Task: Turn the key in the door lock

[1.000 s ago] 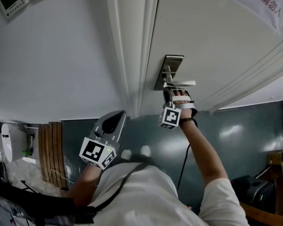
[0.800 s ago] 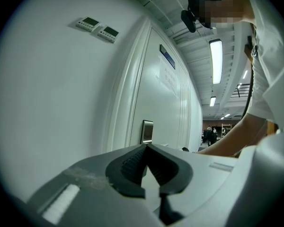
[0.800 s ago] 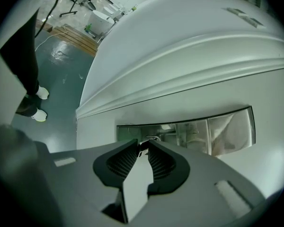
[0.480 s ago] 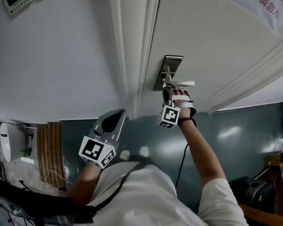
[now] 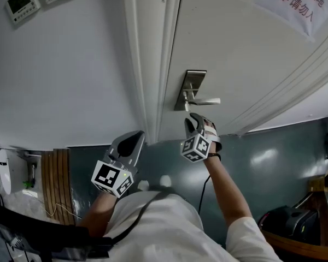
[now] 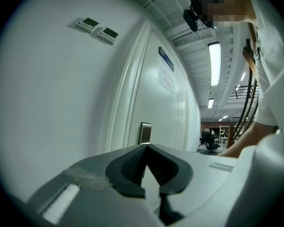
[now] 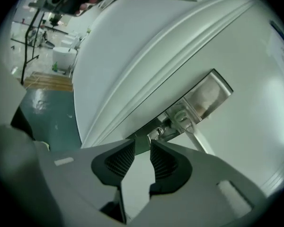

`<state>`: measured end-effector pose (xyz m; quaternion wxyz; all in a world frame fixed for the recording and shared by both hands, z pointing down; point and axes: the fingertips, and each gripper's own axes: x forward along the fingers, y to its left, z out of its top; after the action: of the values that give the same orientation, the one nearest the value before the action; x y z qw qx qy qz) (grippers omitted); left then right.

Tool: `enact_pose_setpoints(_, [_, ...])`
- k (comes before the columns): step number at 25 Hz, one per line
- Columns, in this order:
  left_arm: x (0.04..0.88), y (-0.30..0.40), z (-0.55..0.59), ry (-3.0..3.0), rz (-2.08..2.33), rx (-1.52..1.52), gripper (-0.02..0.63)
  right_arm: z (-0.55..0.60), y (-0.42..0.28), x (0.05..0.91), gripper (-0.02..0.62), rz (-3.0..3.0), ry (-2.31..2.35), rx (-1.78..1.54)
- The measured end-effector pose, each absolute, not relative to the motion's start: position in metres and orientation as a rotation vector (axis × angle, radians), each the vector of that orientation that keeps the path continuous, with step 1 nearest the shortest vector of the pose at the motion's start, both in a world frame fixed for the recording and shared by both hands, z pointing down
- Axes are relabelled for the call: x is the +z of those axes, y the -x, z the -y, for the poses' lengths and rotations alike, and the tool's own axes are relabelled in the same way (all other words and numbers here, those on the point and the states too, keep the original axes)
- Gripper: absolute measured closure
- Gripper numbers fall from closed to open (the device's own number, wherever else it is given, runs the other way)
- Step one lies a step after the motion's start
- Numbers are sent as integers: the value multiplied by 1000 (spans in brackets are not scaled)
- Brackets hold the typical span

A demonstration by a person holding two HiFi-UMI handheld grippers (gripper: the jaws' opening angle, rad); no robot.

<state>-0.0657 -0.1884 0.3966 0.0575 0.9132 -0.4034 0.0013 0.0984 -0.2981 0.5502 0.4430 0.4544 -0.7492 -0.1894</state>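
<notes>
On the white door a metal lock plate carries a lever handle. In the right gripper view the plate shows close up, with the small silver key sticking out of its lower end under the handle's root. My right gripper hangs just below the lock. Its jaws are opening with nothing between them, and the key sits just beyond the tips of the right gripper. My left gripper is held level beside the door frame, away from the lock. In its own view the left gripper is shut and holds nothing.
The door frame moulding runs left of the lock. Two wall control panels sit on the white wall. A paper notice hangs on the door. Wooden slats lie on the dark green floor.
My right gripper has pulled back from the lock, rolled, and spread its jaws off the key. The left gripper has stayed where it was.
</notes>
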Motion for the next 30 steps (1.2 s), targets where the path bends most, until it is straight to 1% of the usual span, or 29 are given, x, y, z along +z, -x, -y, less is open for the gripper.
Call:
enact_pose_setpoints(2, [395, 65, 189, -2775, 1214, 1, 601, 285, -93, 544, 514, 1930, -1184, -427])
enact_pose_setpoints(7, [391, 63, 190, -2790, 1197, -4, 600, 255, -80, 520, 565, 2109, -1297, -299])
enact_pose_setpoints(11, [389, 64, 190, -2793, 1196, -11, 600, 234, -71, 495, 577, 2279, -1408, -142])
enact_pose_setpoints(17, [387, 61, 185, -2802, 1165, -20, 601, 205, -60, 465, 577, 2462, -1500, 54])
enact_pose_setpoints(22, [381, 55, 182, -2811, 1141, -39, 601, 182, -57, 434, 577, 2562, -1566, 93])
enact_pose_setpoints(30, [378, 51, 176, -2810, 1108, -75, 601, 156, -78, 403, 577, 2636, -1731, 201])
